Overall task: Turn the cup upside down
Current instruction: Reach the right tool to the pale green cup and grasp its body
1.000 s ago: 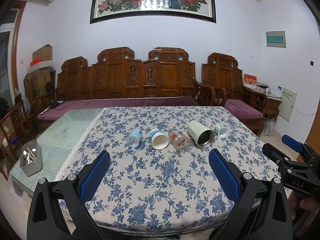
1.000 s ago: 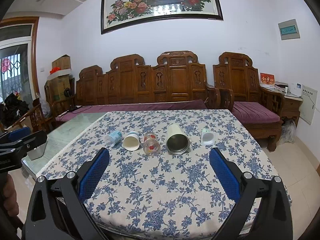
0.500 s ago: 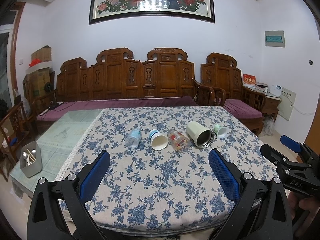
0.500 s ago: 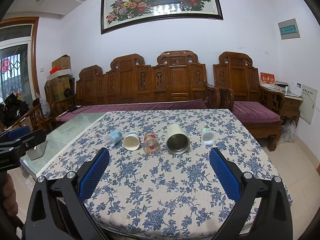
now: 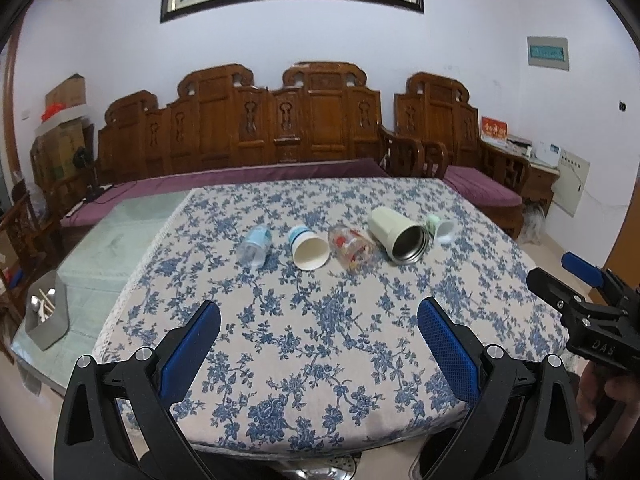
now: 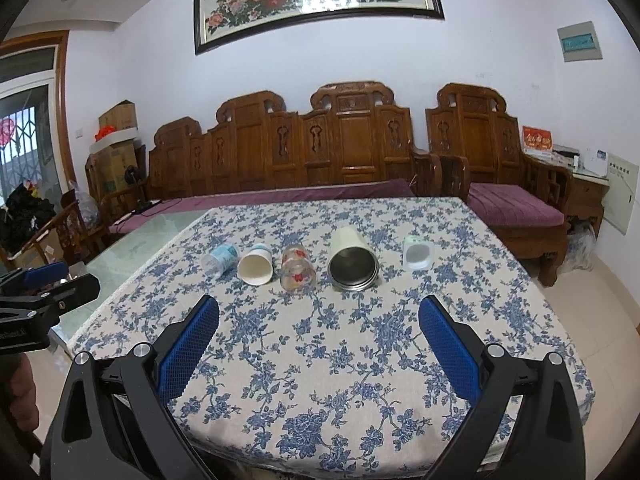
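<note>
Paper, the white cup [image 6: 256, 267] lies on its side just left of the glass jar [image 6: 297, 269], so we should bring 1 wide-open, empty gripper [image 6: 318, 334] squarely across its wall; the left gripper [image 5: 318, 334] gapes empty too.

Both tools share one build. The left gripper [image 5: 319, 340] and right gripper [image 6: 319, 340] have black angular plastic frames, silver round screws at the joints, and blue mesh-textured pads [image 5: 191, 350] lining the jaws. White lettering marks the right gripper's side, and bare skin shows behind it.
</note>
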Motion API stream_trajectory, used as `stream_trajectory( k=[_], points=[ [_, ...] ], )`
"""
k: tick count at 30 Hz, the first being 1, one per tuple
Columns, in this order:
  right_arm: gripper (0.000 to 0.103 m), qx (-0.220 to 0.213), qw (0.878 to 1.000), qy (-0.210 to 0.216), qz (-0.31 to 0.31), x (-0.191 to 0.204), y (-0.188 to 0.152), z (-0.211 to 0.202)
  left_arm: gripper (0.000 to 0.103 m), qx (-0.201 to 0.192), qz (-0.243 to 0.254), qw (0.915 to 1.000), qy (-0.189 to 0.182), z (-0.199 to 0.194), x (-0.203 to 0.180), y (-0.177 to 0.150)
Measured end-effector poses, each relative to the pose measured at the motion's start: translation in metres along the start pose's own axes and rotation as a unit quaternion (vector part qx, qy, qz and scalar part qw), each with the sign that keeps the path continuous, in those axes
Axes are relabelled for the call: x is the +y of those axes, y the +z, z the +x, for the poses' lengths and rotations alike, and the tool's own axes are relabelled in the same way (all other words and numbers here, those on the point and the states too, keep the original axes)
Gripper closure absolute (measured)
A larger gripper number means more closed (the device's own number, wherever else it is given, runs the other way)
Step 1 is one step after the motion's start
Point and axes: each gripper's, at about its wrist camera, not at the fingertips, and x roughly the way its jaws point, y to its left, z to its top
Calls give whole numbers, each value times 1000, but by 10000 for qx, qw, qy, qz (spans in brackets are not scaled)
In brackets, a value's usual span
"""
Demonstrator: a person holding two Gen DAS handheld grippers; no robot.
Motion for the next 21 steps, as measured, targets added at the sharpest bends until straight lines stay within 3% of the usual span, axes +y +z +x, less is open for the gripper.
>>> stream_trajectory(
  k=[15,21],
  points=[
    [6,631,9978,-38,-190,-33,30,104,8,635,339,9968,-334,82,7,15],
    [9,1075,9935,69,-371,-35,52,168,8,812,261,9955,-408,121,18,19]
  ],
)
